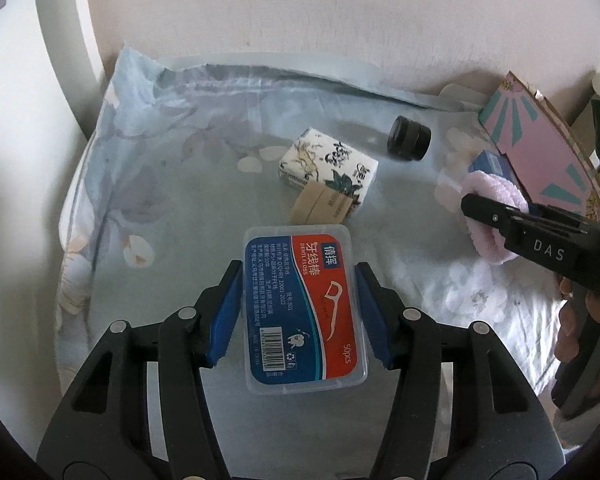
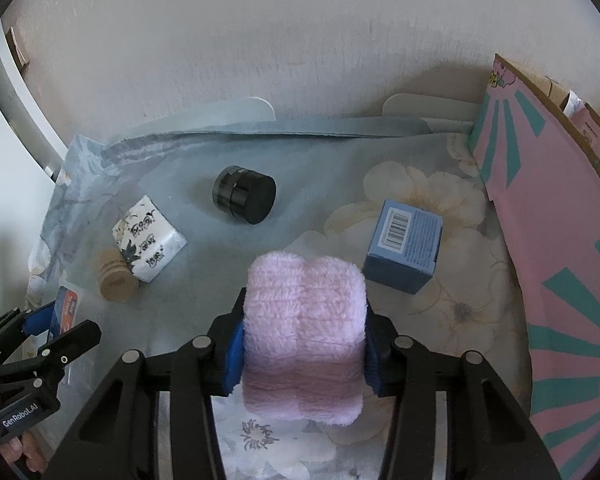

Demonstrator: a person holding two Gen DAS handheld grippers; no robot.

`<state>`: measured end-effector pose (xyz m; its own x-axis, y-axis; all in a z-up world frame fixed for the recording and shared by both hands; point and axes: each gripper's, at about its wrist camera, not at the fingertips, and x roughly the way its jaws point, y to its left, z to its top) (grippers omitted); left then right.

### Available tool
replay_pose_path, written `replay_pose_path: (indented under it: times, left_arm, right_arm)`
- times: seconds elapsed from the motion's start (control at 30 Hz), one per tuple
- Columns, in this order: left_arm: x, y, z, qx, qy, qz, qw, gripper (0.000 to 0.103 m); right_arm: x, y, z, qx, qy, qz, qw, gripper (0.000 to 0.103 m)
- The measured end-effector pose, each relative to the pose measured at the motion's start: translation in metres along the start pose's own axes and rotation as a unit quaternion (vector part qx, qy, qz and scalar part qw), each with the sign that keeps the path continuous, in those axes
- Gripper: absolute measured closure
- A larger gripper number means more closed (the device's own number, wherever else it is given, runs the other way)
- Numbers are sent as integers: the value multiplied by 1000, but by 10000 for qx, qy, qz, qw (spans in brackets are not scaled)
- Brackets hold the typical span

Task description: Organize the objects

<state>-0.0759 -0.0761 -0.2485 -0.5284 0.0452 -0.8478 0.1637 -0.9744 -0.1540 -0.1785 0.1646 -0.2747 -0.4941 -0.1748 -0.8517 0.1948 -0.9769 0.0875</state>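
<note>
Fingers (image 1: 224,316) of the left gripper (image 1: 298,312) are pinching a clear plastic floss box with a red-and-blue label (image 1: 302,312); the right gripper (image 2: 305,350) is squeezing a fluffy pink folded cloth (image 2: 305,336), both seemingly being gripped for sorting off the floral bedsheet (image 1: 172,184).

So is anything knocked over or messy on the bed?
Yes. The round black jar lies tipped on its side on the flowery sheet, and so does the small tan wooden bottle, resting against the patterned white tissue pack. Nothing looks spilled or broken.
</note>
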Motion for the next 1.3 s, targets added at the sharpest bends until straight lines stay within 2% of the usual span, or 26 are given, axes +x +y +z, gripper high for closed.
replay_pose_path:
  times: [0.33, 0.73, 1.1, 1.3]
  left_arm:
    - [-23, -1, 14, -107, -115, -175, 9997, 51]
    - [-65, -8, 48, -160, -271, -351, 9989, 51]
    - [-91, -30, 95, 20, -386, -592, 9975, 51]
    - [-97, -55, 126, 254, -458, -691, 9962, 51]
  right_arm:
    - [-20, 5, 2, -19, -85, 53, 9999, 60]
    - [-62, 10, 17, -24, -165, 228, 9996, 60]
    - [-103, -2, 34, -69, -246, 370, 9990, 60]
    - [-125, -17, 51, -103, -217, 419, 9988, 60]
